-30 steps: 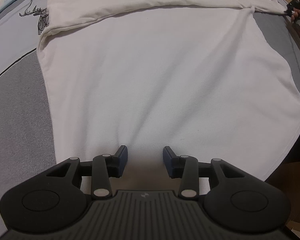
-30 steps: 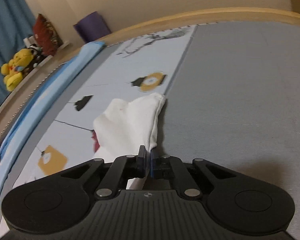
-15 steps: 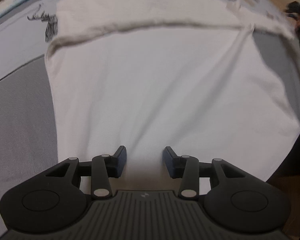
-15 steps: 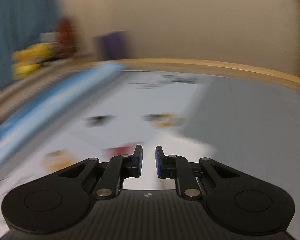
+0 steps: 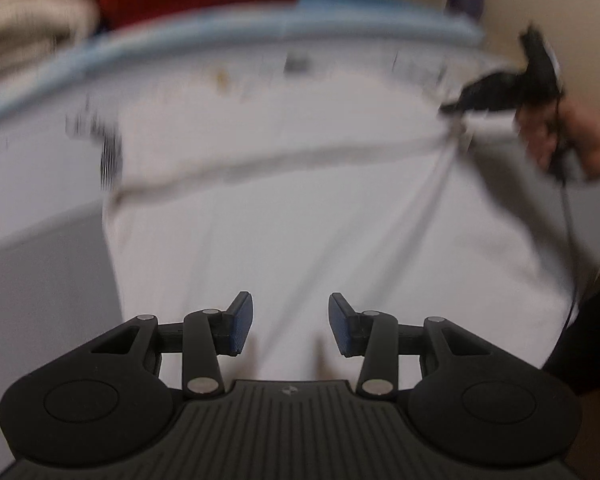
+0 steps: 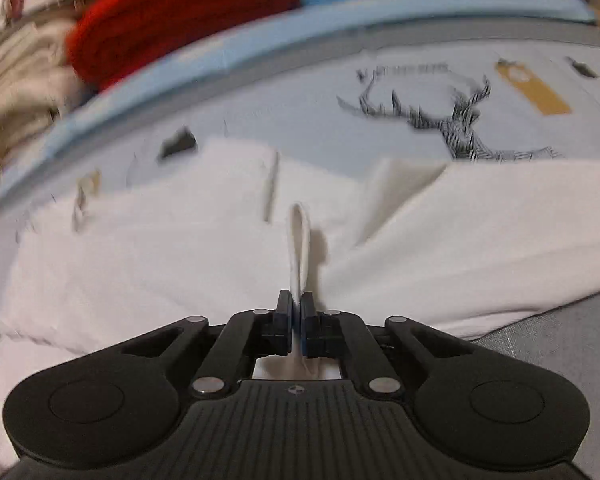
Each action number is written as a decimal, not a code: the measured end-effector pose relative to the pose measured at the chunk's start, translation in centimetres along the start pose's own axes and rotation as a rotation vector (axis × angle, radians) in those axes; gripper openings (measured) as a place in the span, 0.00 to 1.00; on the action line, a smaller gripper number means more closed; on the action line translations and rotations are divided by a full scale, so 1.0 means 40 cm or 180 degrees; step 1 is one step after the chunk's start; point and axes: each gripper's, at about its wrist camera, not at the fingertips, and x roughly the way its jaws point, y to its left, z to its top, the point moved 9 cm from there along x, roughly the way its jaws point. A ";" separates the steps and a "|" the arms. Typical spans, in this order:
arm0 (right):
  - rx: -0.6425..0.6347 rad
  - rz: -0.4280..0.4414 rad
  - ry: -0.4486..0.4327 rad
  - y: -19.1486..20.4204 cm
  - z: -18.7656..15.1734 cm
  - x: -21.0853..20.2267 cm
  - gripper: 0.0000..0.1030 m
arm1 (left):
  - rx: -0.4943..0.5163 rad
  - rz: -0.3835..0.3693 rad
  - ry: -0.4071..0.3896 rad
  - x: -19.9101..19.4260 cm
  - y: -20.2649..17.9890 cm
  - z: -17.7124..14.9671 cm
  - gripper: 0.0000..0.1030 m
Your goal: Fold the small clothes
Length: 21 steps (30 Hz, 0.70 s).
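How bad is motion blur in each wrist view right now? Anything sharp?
Left wrist: the white garment and bedsheet print are heavily smeared; only the left tool is sharp. Right wrist: milder blur, worst at the red cloth; the right tool is crisp.

Soft matt white cloth garment (image 6: 180, 264); matt black plastic right tongs (image 6: 296, 320) with metal rivets.
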 end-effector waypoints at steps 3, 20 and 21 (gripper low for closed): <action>0.0105 0.0437 -0.0284 0.091 0.030 -0.121 0.03 | 0.0169 -0.0159 -0.0479 -0.037 -0.058 0.103 0.47; 0.0161 0.1824 -0.0212 0.451 0.015 -0.326 0.18 | 0.0467 -0.0050 -0.1471 0.046 -0.128 0.364 0.07; 0.0107 0.1764 -0.0219 0.446 0.022 -0.314 0.25 | 0.0362 0.0038 -0.1436 0.046 -0.076 0.367 0.07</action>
